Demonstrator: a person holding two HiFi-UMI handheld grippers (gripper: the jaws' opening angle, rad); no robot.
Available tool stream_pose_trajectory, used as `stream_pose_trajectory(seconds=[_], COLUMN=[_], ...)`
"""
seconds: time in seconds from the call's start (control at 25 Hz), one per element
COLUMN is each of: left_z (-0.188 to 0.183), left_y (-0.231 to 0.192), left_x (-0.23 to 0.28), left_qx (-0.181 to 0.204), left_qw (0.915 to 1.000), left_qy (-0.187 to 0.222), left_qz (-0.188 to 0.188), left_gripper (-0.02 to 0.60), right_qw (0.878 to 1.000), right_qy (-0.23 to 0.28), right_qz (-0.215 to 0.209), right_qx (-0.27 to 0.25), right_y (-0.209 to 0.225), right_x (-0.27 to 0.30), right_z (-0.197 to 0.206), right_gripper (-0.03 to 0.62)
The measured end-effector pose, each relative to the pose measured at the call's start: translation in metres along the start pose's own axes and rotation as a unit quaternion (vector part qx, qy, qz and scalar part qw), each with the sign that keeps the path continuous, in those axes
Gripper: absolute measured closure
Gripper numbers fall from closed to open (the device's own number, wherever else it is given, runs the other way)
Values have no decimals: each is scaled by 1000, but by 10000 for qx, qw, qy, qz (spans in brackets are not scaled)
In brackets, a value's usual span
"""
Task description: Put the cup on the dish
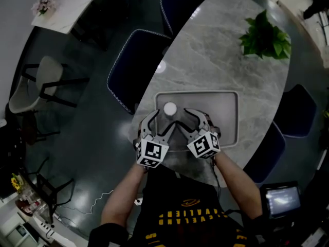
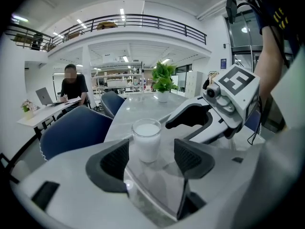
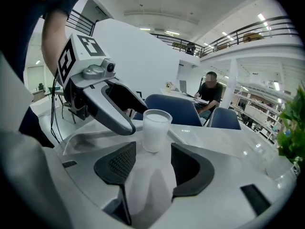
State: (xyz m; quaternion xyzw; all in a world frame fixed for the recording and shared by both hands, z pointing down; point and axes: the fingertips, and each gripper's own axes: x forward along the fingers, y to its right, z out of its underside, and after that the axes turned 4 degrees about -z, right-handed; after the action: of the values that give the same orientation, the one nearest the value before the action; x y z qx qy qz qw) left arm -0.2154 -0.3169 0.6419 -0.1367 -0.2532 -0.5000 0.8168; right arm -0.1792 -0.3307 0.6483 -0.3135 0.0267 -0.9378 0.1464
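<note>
— Grey marble tabletop (image 1: pixel 216 50), long and rounded, with blue chairs (image 1: pixel 134 68) drawn up on its left and a potted plant (image 1: pixel 264 37) at its far right end. What sits nearest the person holding the tools?
— The dish (image 1: pixel 221 122), a shallow rectangular grey tray, lies at the near edge. The cup (image 1: pixel 169 108), white and upright, stands inside it toward the far left corner.
— And the two tools?
— Left gripper (image 1: pixel 161 123) and right gripper (image 1: pixel 187 118) hover side by side over the dish's near half, angled toward each other. Each has its jaws spread wide with nothing between the pads. The cup stands just beyond both sets of tips, centred in each gripper view. Whether any tip touches it cannot be told.
— Background?
— A seated person (image 2: pixel 71 84) at a desk (image 2: pixel 43 112), well beyond the table.
</note>
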Motion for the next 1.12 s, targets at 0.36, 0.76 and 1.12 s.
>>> stream_pose_trajectory(seconds=[0.36,0.76,1.12], left_z=[-9,-51,-89], left_y=[3,21,40], left_x=[-38,-87,-112], left_qx=[-242,-641,-678], left_qw=[9995,9951,9912], left_qy=[132,747,1125], left_qz=[-182,-101,-149], left_gripper=[296,581,581], right_qw=[9995,9890,9796], right_qy=[248,903,1312], right_qz=[-117,12,299], right_qx=[130,1168,1490], right_y=[-16,-14,-6], right_x=[-27,-73,-110], right_z=[-13,-37,-57], right_gripper=[363,588,588])
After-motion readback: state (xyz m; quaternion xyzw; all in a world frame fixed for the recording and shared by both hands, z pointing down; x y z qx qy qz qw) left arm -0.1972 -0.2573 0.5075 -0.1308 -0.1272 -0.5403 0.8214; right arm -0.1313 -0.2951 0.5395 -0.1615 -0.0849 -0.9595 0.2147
